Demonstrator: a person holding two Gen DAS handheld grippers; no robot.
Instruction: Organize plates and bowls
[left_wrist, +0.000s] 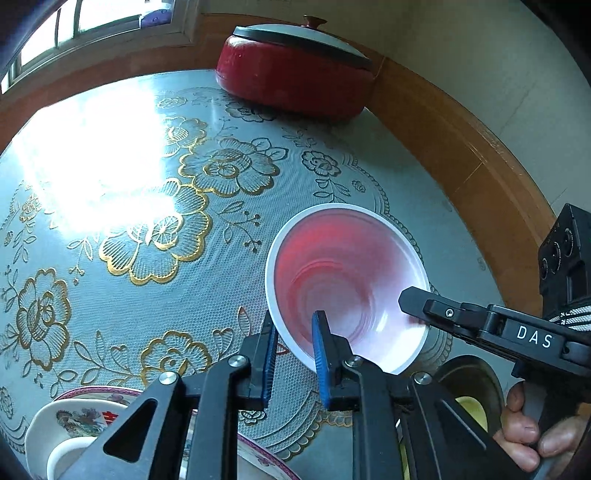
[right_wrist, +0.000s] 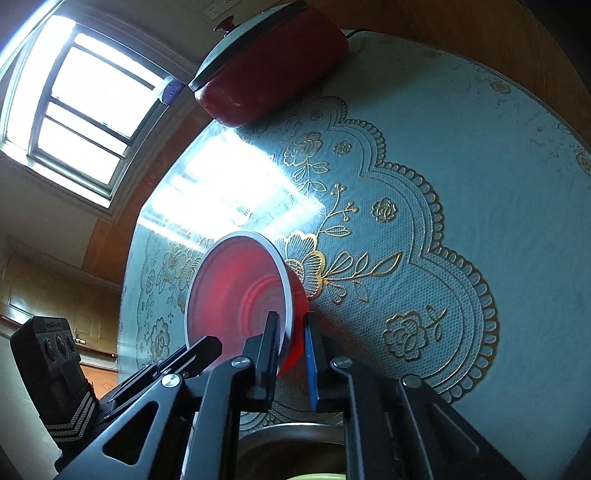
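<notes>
We grip the red bowl (left_wrist: 347, 284) by its rim, left gripper (left_wrist: 295, 332) and right gripper (right_wrist: 291, 332) both clamped, above the patterned tablecloth (left_wrist: 147, 221).

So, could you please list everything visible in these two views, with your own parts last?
red plastic bowl with white inside: one, lifted and tilted, its rim between both grippers' fingers
red lidded electric pot: one, far table edge
patterned ceramic plate with pink rim: one, near left, holding a white piece I cannot identify
dark metal bowl: one, near right, something yellow-green inside
grey-blue lace-pattern tablecloth: one, over the wooden round table
window: one, bright, beyond the table
left gripper: black, blue pads, gripping the bowl's near rim
right gripper: black, blue pads, gripping the bowl's rim
</notes>
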